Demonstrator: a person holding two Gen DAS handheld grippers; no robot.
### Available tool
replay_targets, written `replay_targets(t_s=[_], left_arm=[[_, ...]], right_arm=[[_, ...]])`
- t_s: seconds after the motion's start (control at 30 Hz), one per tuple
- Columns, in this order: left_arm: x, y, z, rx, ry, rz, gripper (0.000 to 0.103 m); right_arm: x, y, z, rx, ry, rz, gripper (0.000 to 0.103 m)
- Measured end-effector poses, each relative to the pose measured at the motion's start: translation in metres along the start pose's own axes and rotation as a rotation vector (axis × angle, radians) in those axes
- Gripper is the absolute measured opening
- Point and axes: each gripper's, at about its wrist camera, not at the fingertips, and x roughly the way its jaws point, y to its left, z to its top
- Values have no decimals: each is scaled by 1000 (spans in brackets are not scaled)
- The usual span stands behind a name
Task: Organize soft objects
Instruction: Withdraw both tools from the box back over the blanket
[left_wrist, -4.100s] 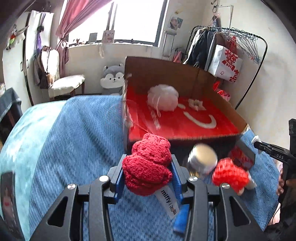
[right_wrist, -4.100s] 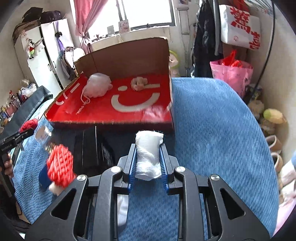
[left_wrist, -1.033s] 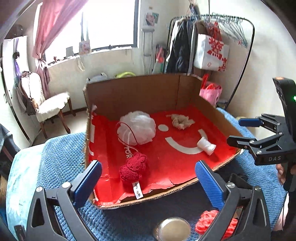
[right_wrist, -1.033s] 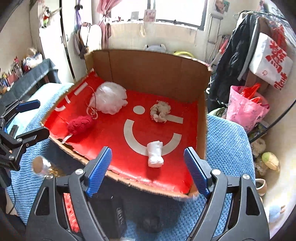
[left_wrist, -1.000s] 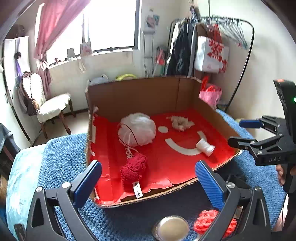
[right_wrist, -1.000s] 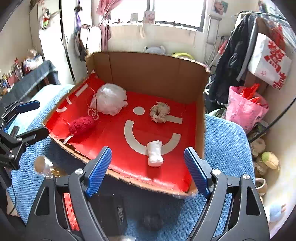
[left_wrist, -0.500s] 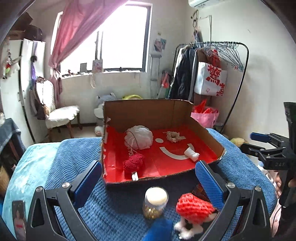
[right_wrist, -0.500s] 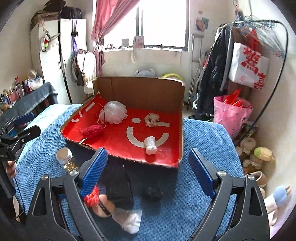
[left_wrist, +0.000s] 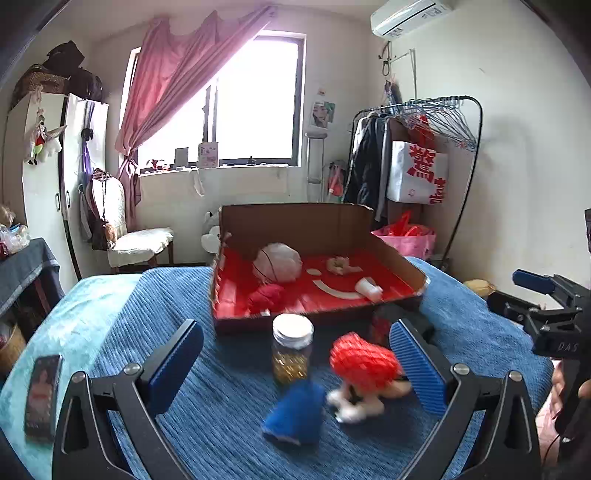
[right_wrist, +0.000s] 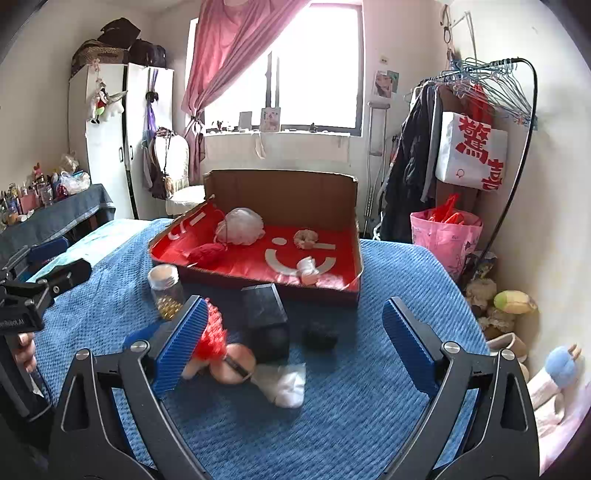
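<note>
Both our grippers are empty with jaws spread wide: the left gripper (left_wrist: 295, 369) and the right gripper (right_wrist: 291, 350), whose jaws have just been opening. On the blue bed (left_wrist: 177, 295), short of the red-lined box (left_wrist: 391, 254), lies the red-capped plush toy (left_wrist: 364, 362). It sits between the left jaws, hard by the right-hand pad, so we judge the left hand nearer; from the right gripper it lies low and left.

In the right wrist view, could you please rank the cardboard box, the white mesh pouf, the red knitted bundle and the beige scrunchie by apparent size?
1. Cardboard box
2. White mesh pouf
3. Red knitted bundle
4. Beige scrunchie

All four sit at similar depth, so the order looks reliable.
</note>
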Motion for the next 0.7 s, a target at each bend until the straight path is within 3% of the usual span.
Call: replay_targets(t_s=[0.23, 0.5, 0.7], left_arm=[[-14, -16, -14, 27, 13, -10, 103], [-41, -25, -14, 27, -18, -18, 103], [-37, -28, -39, 2, -1, -35, 103]], right_arm=[[-16, 15, -30, -11, -13, 3, 96], [-39, 17, -36, -7, -45, 26, 97], [-46, 15, -51, 20, -69, 12, 97]])
